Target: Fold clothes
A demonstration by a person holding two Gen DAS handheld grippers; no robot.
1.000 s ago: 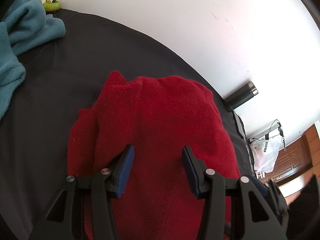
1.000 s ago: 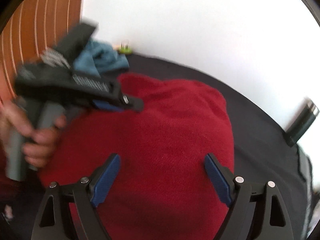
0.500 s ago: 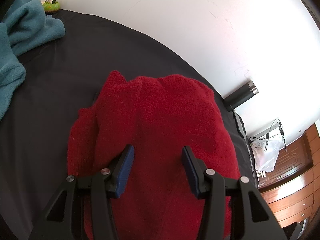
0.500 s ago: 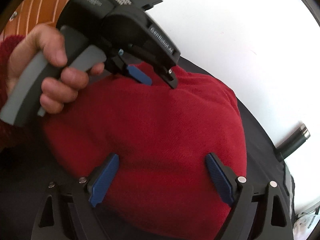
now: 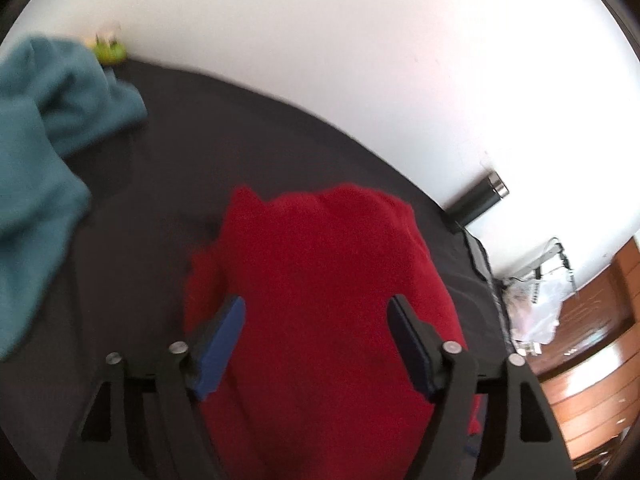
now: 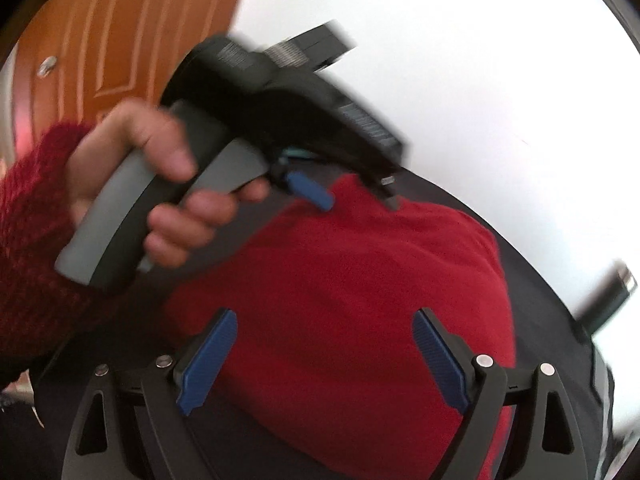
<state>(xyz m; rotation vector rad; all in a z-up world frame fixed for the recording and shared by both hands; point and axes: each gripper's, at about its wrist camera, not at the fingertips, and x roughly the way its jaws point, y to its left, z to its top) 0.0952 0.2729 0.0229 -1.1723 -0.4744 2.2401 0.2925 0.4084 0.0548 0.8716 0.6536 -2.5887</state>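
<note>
A red knitted garment (image 5: pixel 332 300) lies bunched in a folded heap on the black cloth surface (image 5: pixel 192 152). My left gripper (image 5: pixel 317 302) hovers over its near part. The jaws are opening and stand wide, with red cloth below them and neither pad pressing on it. In the right wrist view the same garment (image 6: pixel 360 300) fills the middle, and my right gripper (image 6: pixel 324 314) is open above it with nothing gripped. The left gripper (image 6: pixel 352 196), held by a hand (image 6: pixel 160 184) in a red sleeve, has its tips at the garment's far left edge.
A teal garment (image 5: pixel 48 128) is heaped at the left of the surface, with a small green object (image 5: pixel 108 48) by the wall behind it. A dark flask (image 5: pixel 480 200) lies at the right edge. A white bag (image 5: pixel 536 300), wooden drawers (image 5: pixel 592 360) and an orange door (image 6: pixel 120 40) stand beyond.
The left jaws have spread much wider and that gripper has lifted and drawn back from the red garment. The right gripper has slid sideways and rolled, staying open.
</note>
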